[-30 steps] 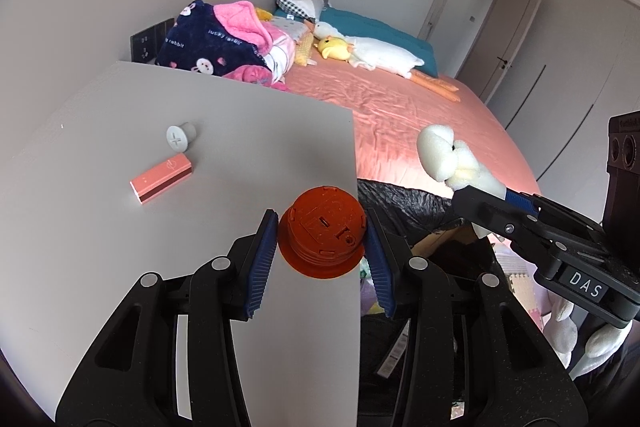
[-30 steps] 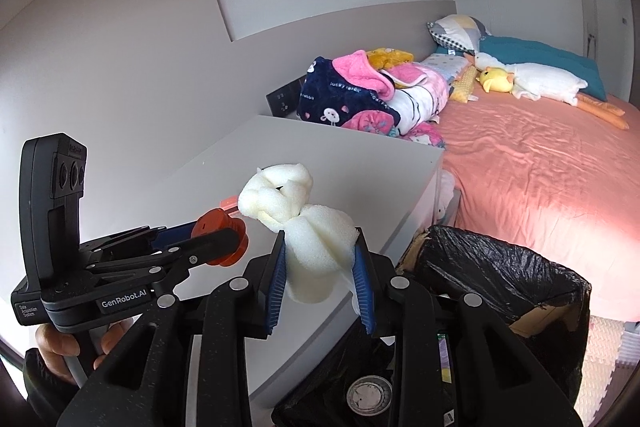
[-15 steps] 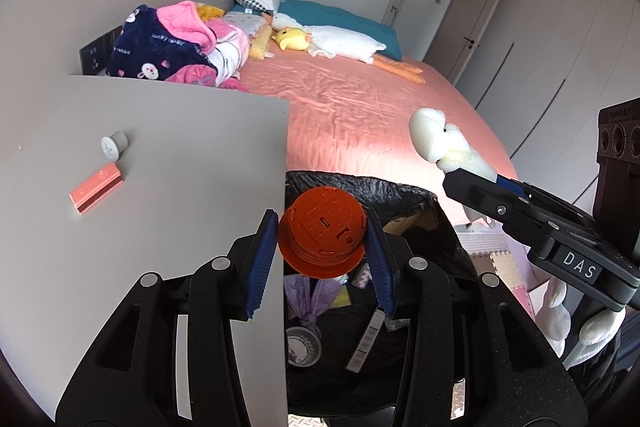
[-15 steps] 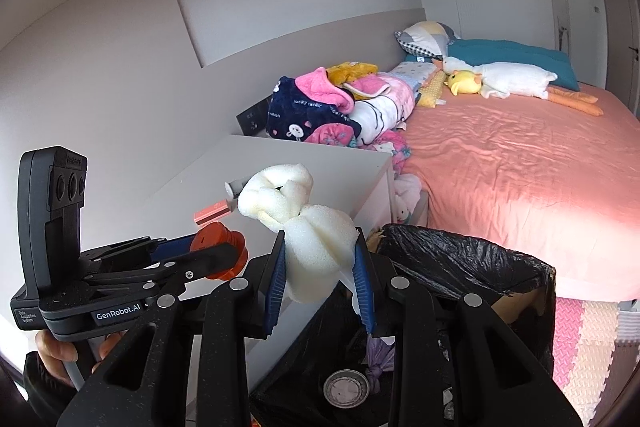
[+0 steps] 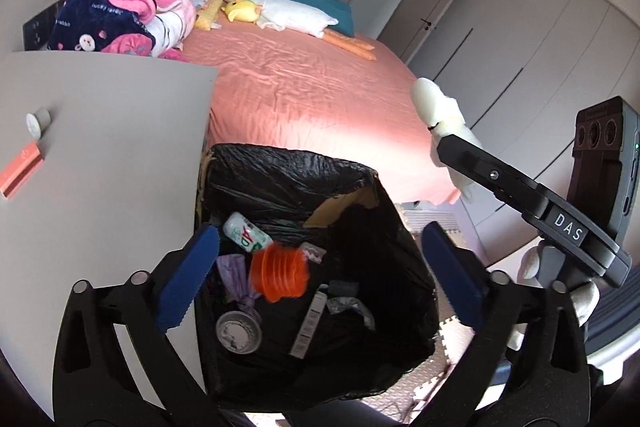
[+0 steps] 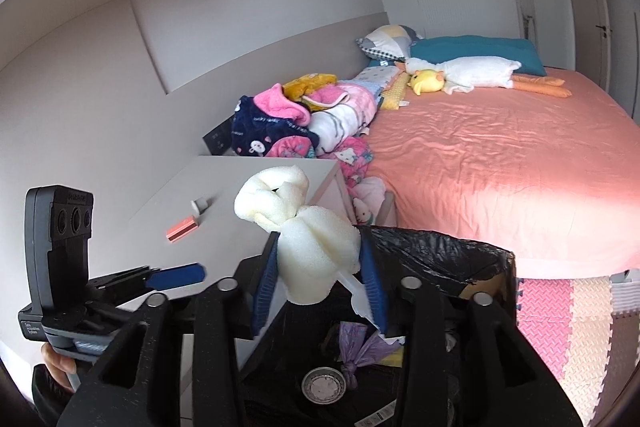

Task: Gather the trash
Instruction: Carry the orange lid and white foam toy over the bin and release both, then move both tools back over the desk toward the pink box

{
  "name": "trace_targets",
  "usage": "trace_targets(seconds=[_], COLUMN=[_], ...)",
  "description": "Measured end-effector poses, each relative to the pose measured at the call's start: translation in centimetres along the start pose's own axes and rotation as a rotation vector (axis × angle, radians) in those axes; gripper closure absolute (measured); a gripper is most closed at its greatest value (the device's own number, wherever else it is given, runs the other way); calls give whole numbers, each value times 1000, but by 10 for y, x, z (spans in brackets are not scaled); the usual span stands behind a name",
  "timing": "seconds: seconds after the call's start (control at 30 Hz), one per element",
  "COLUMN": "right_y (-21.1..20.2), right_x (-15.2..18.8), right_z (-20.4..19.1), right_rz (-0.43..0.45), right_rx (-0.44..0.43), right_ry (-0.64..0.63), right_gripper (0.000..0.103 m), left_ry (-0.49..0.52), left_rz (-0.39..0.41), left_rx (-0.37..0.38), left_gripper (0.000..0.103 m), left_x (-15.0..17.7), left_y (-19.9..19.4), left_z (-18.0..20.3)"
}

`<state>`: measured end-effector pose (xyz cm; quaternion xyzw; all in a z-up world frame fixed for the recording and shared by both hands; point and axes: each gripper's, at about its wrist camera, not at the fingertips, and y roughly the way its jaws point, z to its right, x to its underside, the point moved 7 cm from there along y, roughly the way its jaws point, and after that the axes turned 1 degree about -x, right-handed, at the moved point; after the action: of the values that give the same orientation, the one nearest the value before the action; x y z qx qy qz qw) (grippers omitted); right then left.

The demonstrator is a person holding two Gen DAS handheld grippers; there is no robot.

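My left gripper [image 5: 320, 279] hangs over the black-bagged trash bin [image 5: 280, 179], jaws opening wide with nothing between them. The orange ribbed cap [image 5: 280, 277] is loose below them, inside the bin. My right gripper [image 6: 320, 285] is over the bin's near rim [image 6: 440, 247], jaws opening. The white foam piece [image 6: 308, 247] still stands between its blue pads, which have drawn off its lower part. In the left wrist view the right gripper [image 5: 452, 147] and the foam [image 5: 436, 103] are at the right. The left gripper [image 6: 176, 275] is at the lower left of the right wrist view.
The bin holds a small bottle [image 5: 246, 237], a purple knotted bag [image 5: 236, 279] and a foil cup [image 5: 239, 331]. On the grey table [image 5: 120, 167] left of it lie a pink box [image 5: 22, 175] and a small grey cap [image 5: 38, 121]. Beyond is a pink bed [image 5: 304, 87].
Both grippers swung from the table to over the bin. The left jaws spread and let go of the orange cap, which dropped into the bin. The right jaws widened around the foam.
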<state>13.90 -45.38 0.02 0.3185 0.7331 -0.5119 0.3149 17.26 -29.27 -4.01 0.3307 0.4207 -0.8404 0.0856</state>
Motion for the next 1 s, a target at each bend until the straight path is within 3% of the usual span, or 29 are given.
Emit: trace_targets(seconds=[0.03,0.23,0.57,1.0], right_y=[-3,-9,-1,26], right_x=[-2,-5,-3,2], right_z=[5,17,6,-24], right_rz=[19,36,15,-27], right_rx=[29,43,18,-24], right_ry=[9,22,13,-16], right_gripper=[27,27,27,27], left_ry=[-11,-13,43,25], left_rz=[-4,5,22,45], left_rx=[9,14,8,-37], left_gripper=[6,6,6,6], left_x=[0,0,-1,0], left_y=[1,-2,-8,-20], left_z=[0,0,4,-28])
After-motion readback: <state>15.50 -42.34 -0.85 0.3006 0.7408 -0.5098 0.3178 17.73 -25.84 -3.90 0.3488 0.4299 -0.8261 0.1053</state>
